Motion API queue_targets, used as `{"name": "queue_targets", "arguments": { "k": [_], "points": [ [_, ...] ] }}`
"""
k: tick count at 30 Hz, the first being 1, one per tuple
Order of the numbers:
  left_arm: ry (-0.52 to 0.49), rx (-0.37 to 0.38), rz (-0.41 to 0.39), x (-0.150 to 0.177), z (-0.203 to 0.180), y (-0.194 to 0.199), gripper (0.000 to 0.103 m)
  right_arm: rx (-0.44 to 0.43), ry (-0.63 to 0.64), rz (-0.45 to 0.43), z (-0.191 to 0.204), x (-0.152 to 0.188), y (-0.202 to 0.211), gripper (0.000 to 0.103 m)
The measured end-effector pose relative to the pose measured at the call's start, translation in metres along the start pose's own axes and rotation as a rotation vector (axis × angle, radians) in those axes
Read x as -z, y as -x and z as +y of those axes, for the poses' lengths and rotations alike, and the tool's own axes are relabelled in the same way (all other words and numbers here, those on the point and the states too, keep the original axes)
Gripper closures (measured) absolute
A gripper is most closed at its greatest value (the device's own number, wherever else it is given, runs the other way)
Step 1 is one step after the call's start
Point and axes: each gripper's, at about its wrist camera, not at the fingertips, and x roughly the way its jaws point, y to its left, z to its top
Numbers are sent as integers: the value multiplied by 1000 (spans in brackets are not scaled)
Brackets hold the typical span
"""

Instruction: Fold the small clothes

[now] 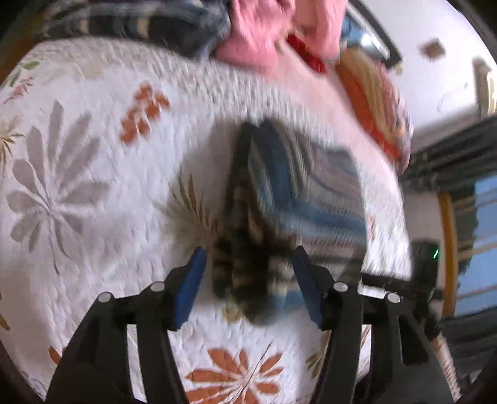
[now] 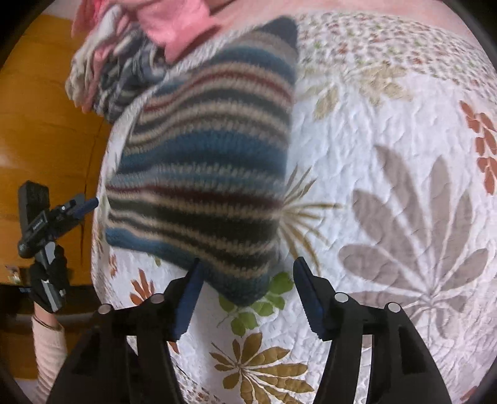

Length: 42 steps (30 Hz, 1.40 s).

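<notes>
A striped knit garment in blue, beige, black and dark red lies folded on the white floral quilt. My right gripper is open, and the garment's near corner sits between its blue fingertips. In the blurred left wrist view the same garment stretches away from my left gripper, which is open with the garment's dark end between its fingers. The left gripper also shows at the quilt's left edge, held by a black-gloved hand.
A pile of other clothes lies at the far end: a pink garment and a dark plaid cloth. An orange striped cloth lies to the right. The bed edge drops to an orange wooden floor.
</notes>
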Motion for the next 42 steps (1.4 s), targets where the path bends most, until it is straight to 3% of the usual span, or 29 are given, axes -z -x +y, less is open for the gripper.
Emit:
{"name": "queue_targets", "arguments": {
  "k": [4, 7, 11, 14, 15, 17, 19, 23, 25, 27, 30, 33, 35, 39, 42],
  "points": [
    [-7, -17, -10, -30, -27, -28, 37, -23, -53, -26, -18, -5, 8, 42],
    [1, -47, 23, -54, -43, -67, 37, -17, -44, -31, -21, -7, 10, 42],
    [60, -66, 83, -72, -38, -117, 37, -11, -28, -34, -21, -6, 13, 42],
    [137, -3, 93, -76, -27, -138, 38, -4, -29, -28, -24, -7, 12, 42],
    [157, 26, 74, -76, -25, -140, 43, 1, -26, -25, -24, -8, 11, 42],
    [152, 61, 40, -76, -28, -137, 74, 10, -25, -21, -26, -8, 10, 42],
    [94, 63, 8, -74, -37, -129, 85, 14, -29, -13, -28, -8, 8, 42],
    [0, 13, -89, -64, -43, -102, 88, 23, -33, -10, -25, -9, 3, 42],
    [-13, -26, -85, -60, -35, -103, 88, 26, -35, -13, -22, -9, 2, 42],
    [19, 22, -54, -54, -26, -110, 86, 32, -35, -12, -19, -10, 0, 42],
    [50, 72, -57, -53, -24, -104, 74, 37, -25, -13, -15, -10, 0, 42],
    [21, 93, -17, -51, -26, -92, 57, 36, -19, -18, -12, -12, 3, 42],
    [6, 89, 8, -48, -21, -80, 31, 22, -25, -22, -15, -12, 6, 42],
    [19, 148, 11, -34, -7, -64, 29, -23, -33, -43, -15, -18, 15, 41],
    [6, 128, 49, -30, -6, -69, 28, -65, -30, -60, -12, -25, 20, 38]
  ]
}}
